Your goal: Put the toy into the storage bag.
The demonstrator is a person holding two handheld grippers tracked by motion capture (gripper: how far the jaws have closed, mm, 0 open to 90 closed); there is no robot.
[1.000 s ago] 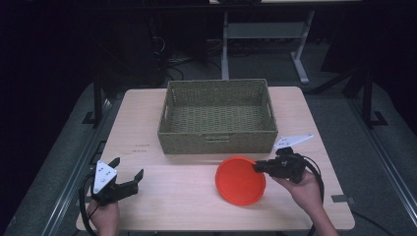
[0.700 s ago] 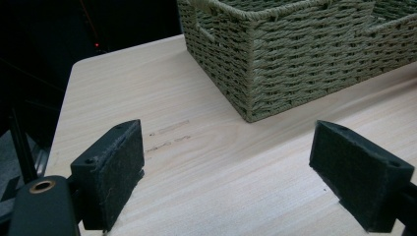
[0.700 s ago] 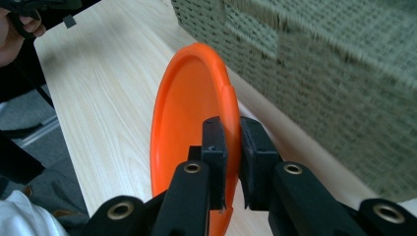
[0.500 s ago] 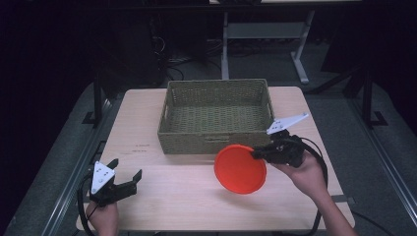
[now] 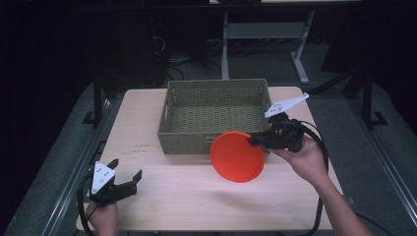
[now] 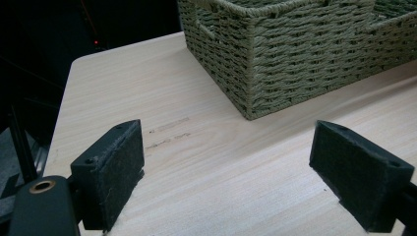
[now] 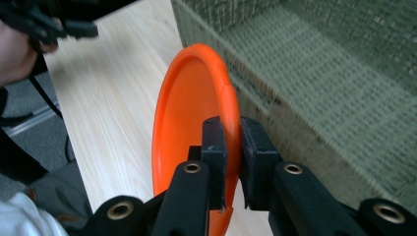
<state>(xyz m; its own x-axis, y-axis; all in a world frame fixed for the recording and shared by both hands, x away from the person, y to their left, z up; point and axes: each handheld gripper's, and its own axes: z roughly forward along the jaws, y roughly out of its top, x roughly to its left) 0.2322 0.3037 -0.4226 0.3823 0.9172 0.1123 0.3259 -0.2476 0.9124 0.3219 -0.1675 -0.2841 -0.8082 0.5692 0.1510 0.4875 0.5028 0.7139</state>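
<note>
A person's right gripper (image 5: 256, 140) has its jaws pinched tight on the rim of an orange plastic plate (image 5: 237, 156), holding it tilted on edge in the air just in front of the woven basket (image 5: 215, 140), at about five o'clock from the basket's middle. The left gripper (image 5: 129, 179) rests at the table's (image 5: 196, 196) seven o'clock corner, jaws spread wide and empty. The step in hand appears to be lifting the plate into the basket; done well, the plate's lower edge should clear the near wall before it is carried toward twelve o'clock, levelled over the basket floor, then released.
</note>
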